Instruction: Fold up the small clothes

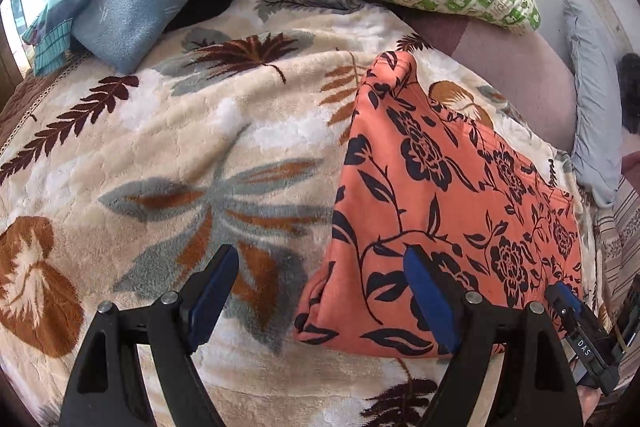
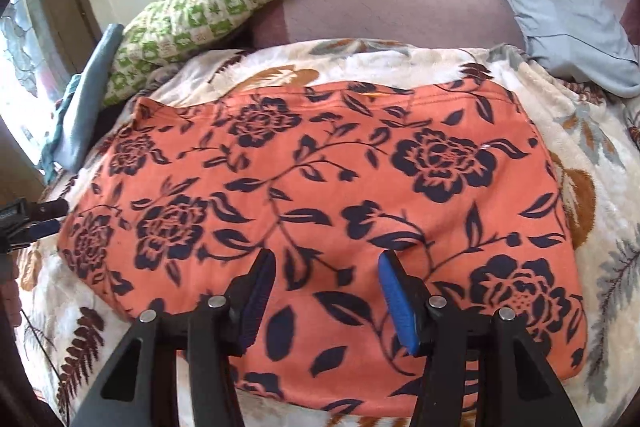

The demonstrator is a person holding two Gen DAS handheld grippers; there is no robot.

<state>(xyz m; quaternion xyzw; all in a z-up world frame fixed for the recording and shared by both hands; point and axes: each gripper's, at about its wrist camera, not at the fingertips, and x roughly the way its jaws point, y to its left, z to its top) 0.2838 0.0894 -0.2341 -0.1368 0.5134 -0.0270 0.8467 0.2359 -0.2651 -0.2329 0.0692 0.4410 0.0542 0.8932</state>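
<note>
Both tongs stand with fingers spread and nothing between them: the left gripper sits at the near left edge of the orange floral garment, while the right gripper hangs over the garment's near middle. This folded cloth lies flat on the leaf-patterned blanket, with a green checked pillow beyond it.

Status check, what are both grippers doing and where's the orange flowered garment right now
Left gripper open, holding nothing, at garment's left edge. Right gripper open above orange floral garment, which lies flat on leaf-print blanket. Nothing on it.
</note>
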